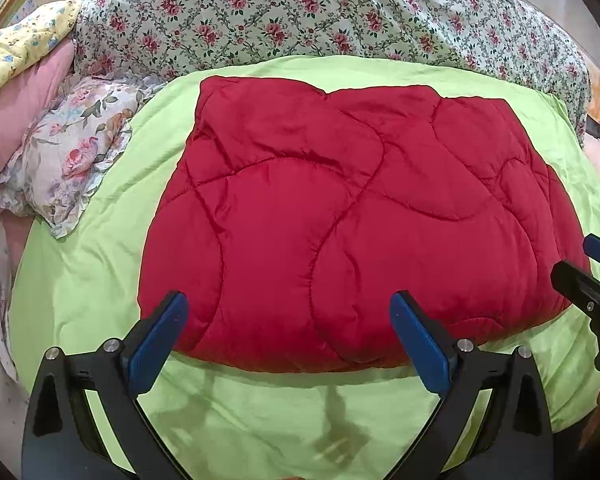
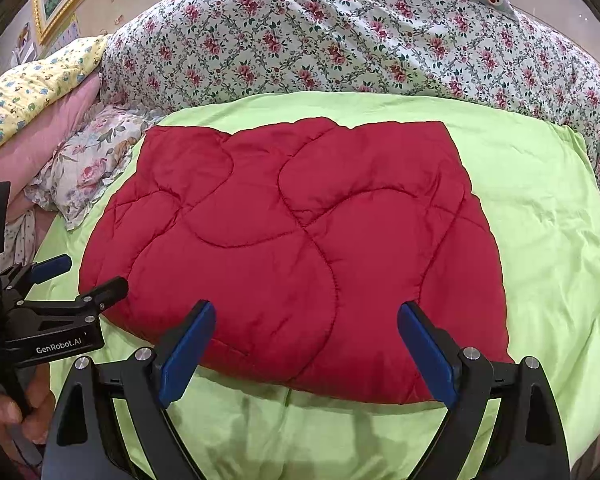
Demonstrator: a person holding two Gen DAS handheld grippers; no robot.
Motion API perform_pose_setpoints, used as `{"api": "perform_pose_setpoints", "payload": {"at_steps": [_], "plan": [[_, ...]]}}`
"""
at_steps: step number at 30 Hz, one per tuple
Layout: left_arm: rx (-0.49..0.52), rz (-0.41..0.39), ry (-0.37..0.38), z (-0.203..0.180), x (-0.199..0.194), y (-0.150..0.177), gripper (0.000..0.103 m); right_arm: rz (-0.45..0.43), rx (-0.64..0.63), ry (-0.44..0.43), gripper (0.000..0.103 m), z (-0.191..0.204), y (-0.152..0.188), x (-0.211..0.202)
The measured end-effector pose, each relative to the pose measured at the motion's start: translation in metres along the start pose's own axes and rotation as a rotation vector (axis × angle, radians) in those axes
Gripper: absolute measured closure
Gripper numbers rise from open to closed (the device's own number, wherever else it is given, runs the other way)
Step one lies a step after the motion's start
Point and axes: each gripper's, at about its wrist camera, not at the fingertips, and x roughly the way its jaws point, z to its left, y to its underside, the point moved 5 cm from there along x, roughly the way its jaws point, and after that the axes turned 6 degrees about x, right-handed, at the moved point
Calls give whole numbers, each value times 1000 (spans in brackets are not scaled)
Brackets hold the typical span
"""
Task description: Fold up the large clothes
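Observation:
A red quilted garment (image 1: 340, 216) (image 2: 300, 248) lies folded into a thick rectangle on a lime-green sheet (image 1: 235, 412) (image 2: 540, 220). My left gripper (image 1: 289, 308) hovers open over the garment's near edge, blue pads wide apart and nothing between them. My right gripper (image 2: 306, 318) stands open the same way over the near edge, more to the garment's right half. In the left wrist view the right gripper (image 1: 580, 260) shows at the right rim; in the right wrist view the left gripper (image 2: 83, 276) shows at the left, held by a hand (image 2: 7, 412).
A rose-patterned bedcover (image 1: 300, 12) (image 2: 340, 40) heaps up behind the sheet. To the left lie a floral frilled pillow (image 1: 75, 152) (image 2: 91, 160), a pink cushion (image 1: 23, 100) and a yellow printed pillow (image 2: 31, 88). A gold picture frame (image 2: 59, 4) hangs at the far left.

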Motion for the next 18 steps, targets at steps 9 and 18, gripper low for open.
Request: {"api": "perform_pose_setpoints", "payload": {"at_steps": [9,18], "plan": [[2,-11,-11,2,-4,-3,2,-3,-9,-3,10,4,-1,-2],[-1,-15,-10,3,-5,-5,2,-6,-9,-3,10,3,-2,-3]]}}
